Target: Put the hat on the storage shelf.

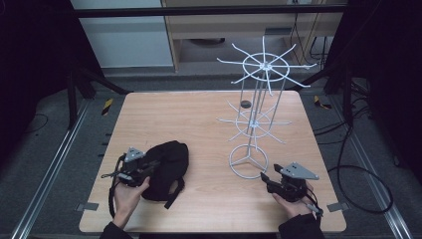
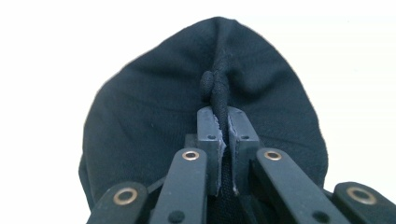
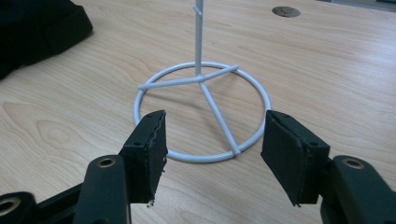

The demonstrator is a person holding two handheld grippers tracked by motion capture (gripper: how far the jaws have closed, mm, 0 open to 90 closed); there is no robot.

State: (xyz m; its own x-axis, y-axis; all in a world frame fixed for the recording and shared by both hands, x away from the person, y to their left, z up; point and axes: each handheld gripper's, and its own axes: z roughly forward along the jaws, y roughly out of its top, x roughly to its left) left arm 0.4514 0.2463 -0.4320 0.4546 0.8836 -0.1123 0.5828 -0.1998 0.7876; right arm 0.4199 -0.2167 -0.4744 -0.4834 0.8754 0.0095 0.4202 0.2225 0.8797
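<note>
Left tongs (image 2: 223,135) clamped on a fold of the black cap (image 1: 166,167), lying front-left on the counter (image 1: 199,114). Right tongs (image 3: 212,149) spread apart before the white wire rack's base ring (image 3: 201,112), likely to steady it.

Left fingers: the left gripper (image 1: 149,167) has its pads pinched on a fold of the black cap (image 1: 166,169); the cap's cloth bulks up right ahead of the tips, with no gap to pass.
Beside the left fingers: bare table (image 1: 164,114) beyond the cap, free.
Right fingers: the right gripper (image 3: 212,149) has its jaws wide apart, with clear wood between them.
Ahead of the right fingers: the ring base of the white wire rack (image 1: 249,160) lies just in front, its near rim between the two pads.
Above the ring: the rack's thin post and spoked arms bar the way.
Far of the rack: small dark disc (image 1: 245,104), flat, no bar.
</note>
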